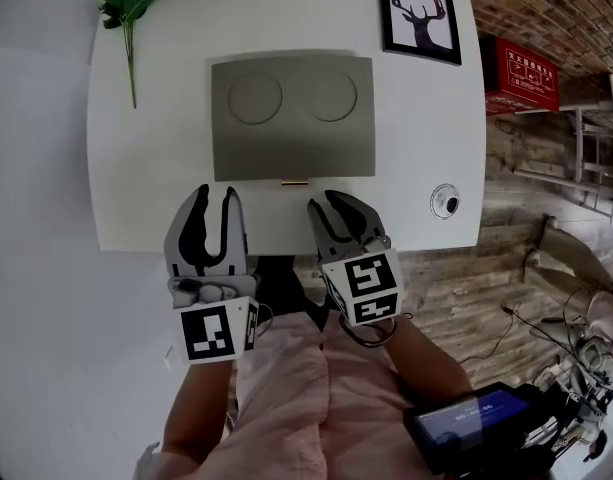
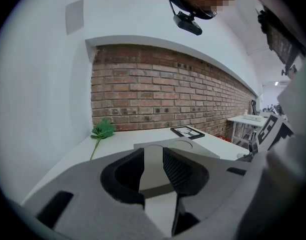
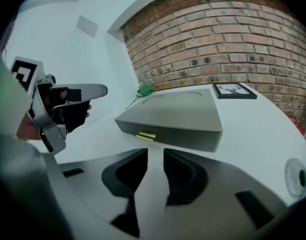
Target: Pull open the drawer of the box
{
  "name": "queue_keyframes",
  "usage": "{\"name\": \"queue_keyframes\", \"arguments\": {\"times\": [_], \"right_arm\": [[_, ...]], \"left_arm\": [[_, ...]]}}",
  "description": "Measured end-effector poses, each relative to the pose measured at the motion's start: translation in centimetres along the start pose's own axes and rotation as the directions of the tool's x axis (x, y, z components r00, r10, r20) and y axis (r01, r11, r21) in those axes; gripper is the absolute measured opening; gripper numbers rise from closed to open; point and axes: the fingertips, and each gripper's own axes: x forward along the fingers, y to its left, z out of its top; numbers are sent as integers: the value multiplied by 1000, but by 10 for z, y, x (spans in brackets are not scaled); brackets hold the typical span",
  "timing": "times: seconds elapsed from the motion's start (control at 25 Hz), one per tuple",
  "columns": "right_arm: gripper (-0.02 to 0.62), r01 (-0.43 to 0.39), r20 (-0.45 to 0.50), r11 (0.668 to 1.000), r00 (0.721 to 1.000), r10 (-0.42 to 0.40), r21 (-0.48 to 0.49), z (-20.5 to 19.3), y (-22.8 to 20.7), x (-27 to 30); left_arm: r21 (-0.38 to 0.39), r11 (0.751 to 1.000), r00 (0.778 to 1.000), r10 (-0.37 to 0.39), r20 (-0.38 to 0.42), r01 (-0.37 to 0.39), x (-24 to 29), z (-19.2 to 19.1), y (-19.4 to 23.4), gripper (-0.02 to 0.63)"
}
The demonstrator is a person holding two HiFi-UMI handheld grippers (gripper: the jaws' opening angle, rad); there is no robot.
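A flat grey box (image 1: 293, 118) with two round recesses in its lid lies in the middle of the white table (image 1: 146, 168). Its drawer front faces me and carries a small gold handle (image 1: 294, 182), and the drawer is closed. My right gripper (image 1: 326, 204) hovers just in front of the handle, open and empty. In the right gripper view the handle (image 3: 146, 135) sits a little beyond the jaw gap of that gripper (image 3: 155, 159). My left gripper (image 1: 214, 198) is left of the handle near the table's front edge, open and empty. Through the jaws of the left gripper (image 2: 153, 156) the box (image 2: 182, 146) shows.
A green leaf sprig (image 1: 129, 8) lies at the table's back left. A framed deer picture (image 1: 421, 13) sits at the back right, and a small round white object (image 1: 445, 201) at the front right. A red box (image 1: 521, 73) stands on the floor to the right.
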Motion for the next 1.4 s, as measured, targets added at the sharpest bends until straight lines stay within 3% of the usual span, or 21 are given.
{"name": "queue_keyframes", "arguments": {"times": [0.4,0.8,1.12,1.4], "right_arm": [[124,-93,-68,980,992,106,178,11,0,19],[138,-164,-160,921,959,232,354,8,10,32],[133,-204,-118,868,951,285,452,13,16,35],[108,-207,-76,861,959,272,465,17,16,35]], "left_arm": [[8,1000,1000,13,-14,-13,12,4,10,129],[-14,999,1000,30,-7,-30,20,9,23,127],[-24,999,999,34,8,-34,18,15,22,127],[-17,999,999,46,21,-46,9,20,22,129]]}}
